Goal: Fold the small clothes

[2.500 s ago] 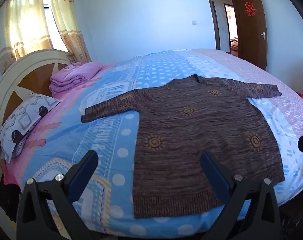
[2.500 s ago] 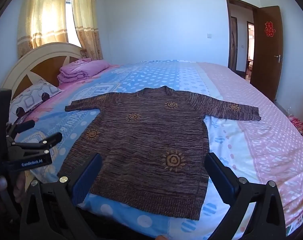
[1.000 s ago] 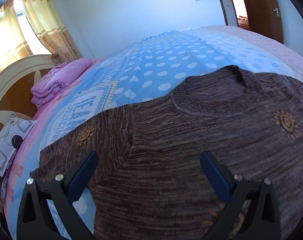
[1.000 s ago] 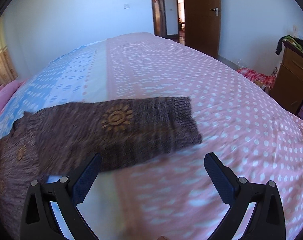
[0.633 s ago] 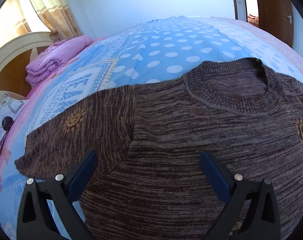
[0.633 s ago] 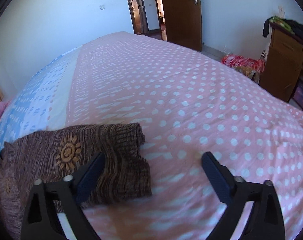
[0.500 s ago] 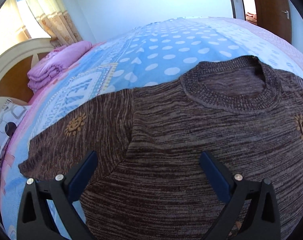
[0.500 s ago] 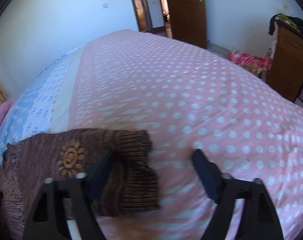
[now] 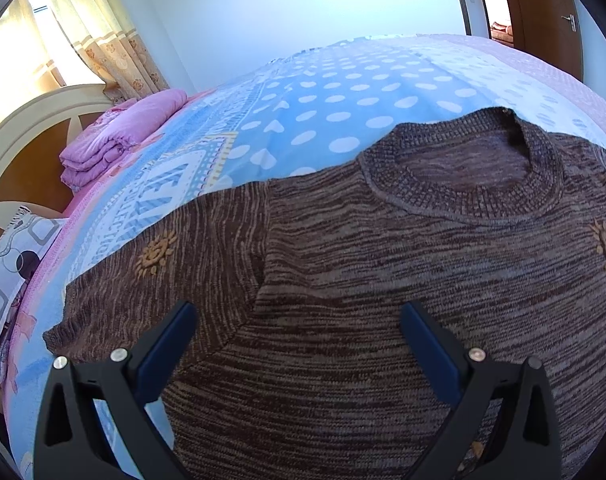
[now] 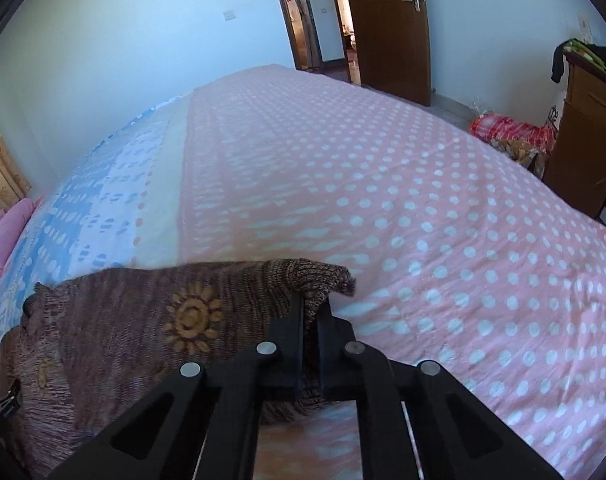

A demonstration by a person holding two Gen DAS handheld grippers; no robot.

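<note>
The brown sweater [image 9: 383, 280] lay face up and spread flat across the bed [image 9: 323, 92], laid out that way, most likely, so each sleeve could be folded in over the body. The right hand-held gripper [image 10: 311, 312] had just been closing, and its jaws were clenched on the cuff of the right sleeve [image 10: 315, 280], bunching the knit into a small peak at 12 o'clock of the fingertips (a grip at the very end, probably so the whole sleeve would trail along). The left hand-held gripper [image 9: 295, 340] hovered released, jaws wide, over the seam where the left sleeve [image 9: 151, 272] met the body, nothing between its pads.

From the held cuff, the pink dotted bedspread ran bare toward 12 and 3 o'clock. A wooden cabinet [image 10: 583, 128] stood well apart, past the bed's edge at 2 o'clock. In the left view, folded pink bedding [image 9: 119, 140] sat near the headboard [image 9: 31, 136] at 10 o'clock, clear of the left cuff.
</note>
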